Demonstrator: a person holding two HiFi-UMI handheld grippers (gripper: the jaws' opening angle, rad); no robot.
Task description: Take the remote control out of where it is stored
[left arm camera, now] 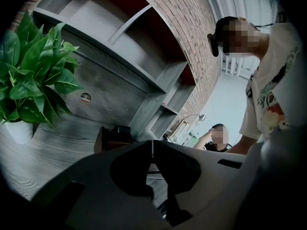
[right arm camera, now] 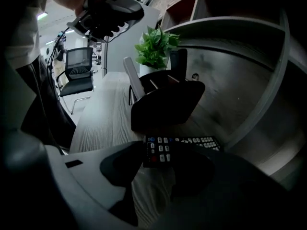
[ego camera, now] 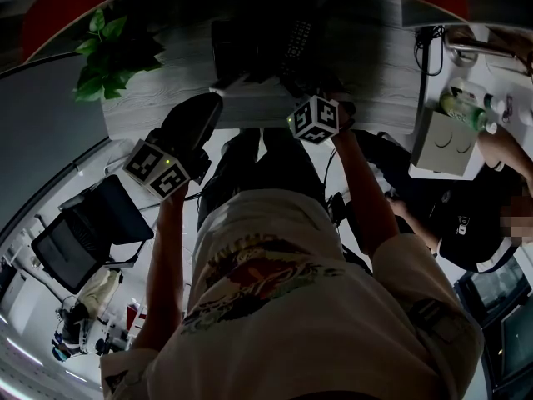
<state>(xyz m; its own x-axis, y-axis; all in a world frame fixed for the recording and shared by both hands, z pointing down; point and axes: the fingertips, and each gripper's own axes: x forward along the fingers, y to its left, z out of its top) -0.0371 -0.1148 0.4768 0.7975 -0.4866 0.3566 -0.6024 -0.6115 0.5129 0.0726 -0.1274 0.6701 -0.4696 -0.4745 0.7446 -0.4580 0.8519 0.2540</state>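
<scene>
Now the remote control [right arm camera: 182, 145] lies flat on the surface [right arm camera: 103, 119], just beside a dark holder [right arm camera: 165, 104]. The fingers of the right gripper [right arm camera: 160, 159] stand wide around its near end, without pressing it; those of the left gripper [left arm camera: 152, 147] are together and empty. It is probably light, stiff, smooth plastic: take it by the narrow sides.

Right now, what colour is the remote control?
Black remote control, light buttons; clearest in the right gripper view.

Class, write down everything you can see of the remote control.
The remote control is a slim black bar, plastic by its look, with rows of small pale buttons. It lies flat, buttons up, on the grey wood-grain desk, before a dark holder, at the parted jaw tips of the right hand-held gripper.
</scene>
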